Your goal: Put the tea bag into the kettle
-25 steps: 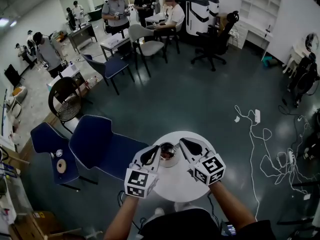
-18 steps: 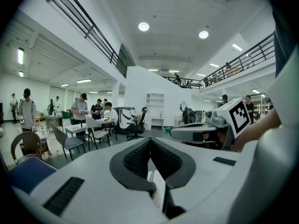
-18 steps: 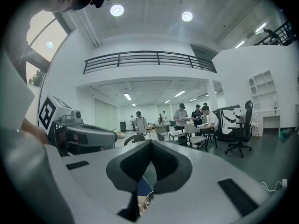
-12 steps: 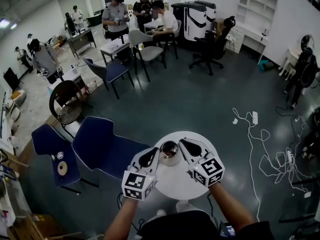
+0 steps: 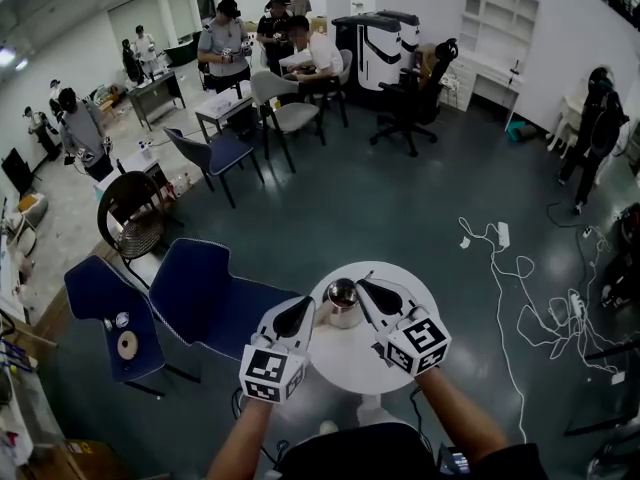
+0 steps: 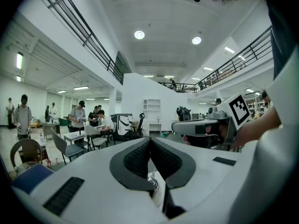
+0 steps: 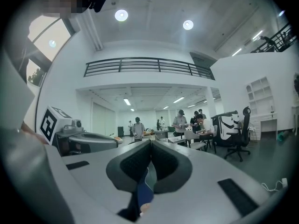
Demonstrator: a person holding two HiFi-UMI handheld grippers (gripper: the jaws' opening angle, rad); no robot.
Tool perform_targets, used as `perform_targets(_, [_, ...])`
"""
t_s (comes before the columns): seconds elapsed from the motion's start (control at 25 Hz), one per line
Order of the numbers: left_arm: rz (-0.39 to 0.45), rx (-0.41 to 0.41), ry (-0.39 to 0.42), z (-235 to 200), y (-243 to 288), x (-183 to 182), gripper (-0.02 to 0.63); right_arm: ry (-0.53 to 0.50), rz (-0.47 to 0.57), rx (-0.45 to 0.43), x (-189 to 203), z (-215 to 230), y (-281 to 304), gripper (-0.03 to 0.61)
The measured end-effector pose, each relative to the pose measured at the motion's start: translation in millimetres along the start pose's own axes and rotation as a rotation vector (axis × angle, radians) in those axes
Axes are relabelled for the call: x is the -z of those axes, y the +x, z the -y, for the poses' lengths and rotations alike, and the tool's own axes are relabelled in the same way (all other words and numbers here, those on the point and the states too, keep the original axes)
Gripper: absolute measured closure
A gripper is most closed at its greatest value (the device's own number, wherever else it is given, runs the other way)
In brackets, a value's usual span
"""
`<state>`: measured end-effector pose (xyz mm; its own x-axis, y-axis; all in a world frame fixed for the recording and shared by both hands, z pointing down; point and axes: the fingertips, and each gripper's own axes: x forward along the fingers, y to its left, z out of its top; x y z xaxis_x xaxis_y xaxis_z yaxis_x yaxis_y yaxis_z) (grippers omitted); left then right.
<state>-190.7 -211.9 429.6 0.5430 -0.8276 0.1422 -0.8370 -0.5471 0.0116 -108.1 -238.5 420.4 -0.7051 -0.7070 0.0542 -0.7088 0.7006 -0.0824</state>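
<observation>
Right gripper (image 7: pixel 150 144) jaws pinch the tea bag (image 7: pixel 145 190); left gripper (image 6: pixel 150 140) jaws closed.

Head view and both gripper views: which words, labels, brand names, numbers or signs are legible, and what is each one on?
No text can be read in any view.
Cube on the left gripper: a black-and-white square marker pattern, no letters or digits.
Cube on the right gripper: the same kind of pattern only.
kettle: no label shows.
white-and-black machine at the back: any print is too small to read.
</observation>
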Motion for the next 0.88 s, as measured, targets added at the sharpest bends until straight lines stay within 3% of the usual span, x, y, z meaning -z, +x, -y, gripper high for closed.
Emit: perform_targets(0.88, [0.049,0.014,0.018,4,-74,-1,0.598,-0.035,0.021,0.02,0,-74,-24,0.56])
